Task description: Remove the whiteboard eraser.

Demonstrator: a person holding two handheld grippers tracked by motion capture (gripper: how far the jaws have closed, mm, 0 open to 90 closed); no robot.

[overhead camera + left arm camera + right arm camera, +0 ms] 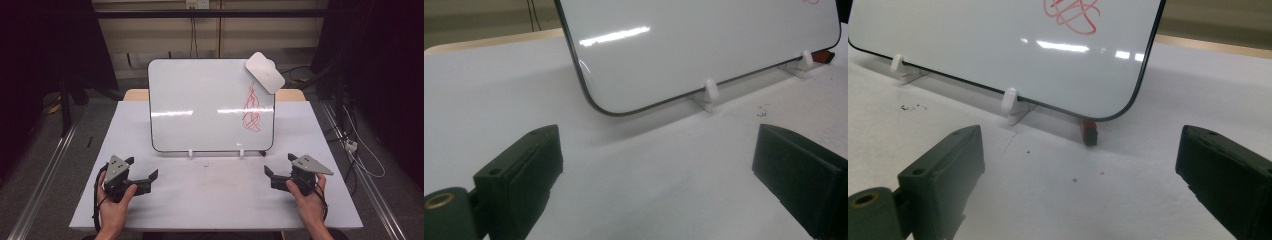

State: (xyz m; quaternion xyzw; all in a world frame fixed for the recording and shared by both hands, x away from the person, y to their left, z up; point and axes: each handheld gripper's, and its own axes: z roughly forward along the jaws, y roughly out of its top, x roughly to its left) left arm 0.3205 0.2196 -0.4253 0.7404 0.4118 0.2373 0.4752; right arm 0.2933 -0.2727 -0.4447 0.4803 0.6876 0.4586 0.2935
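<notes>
Both grippers, left and right, are resting wide open and empty before the board, scribble at 1 o'clock, eraser awaiting pickup.

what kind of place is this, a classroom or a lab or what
Most likely a lab or recording workspace: a propped whiteboard bearing a red scribble stands on a plain white table, with metal floor rails and loose cables around it.
</notes>
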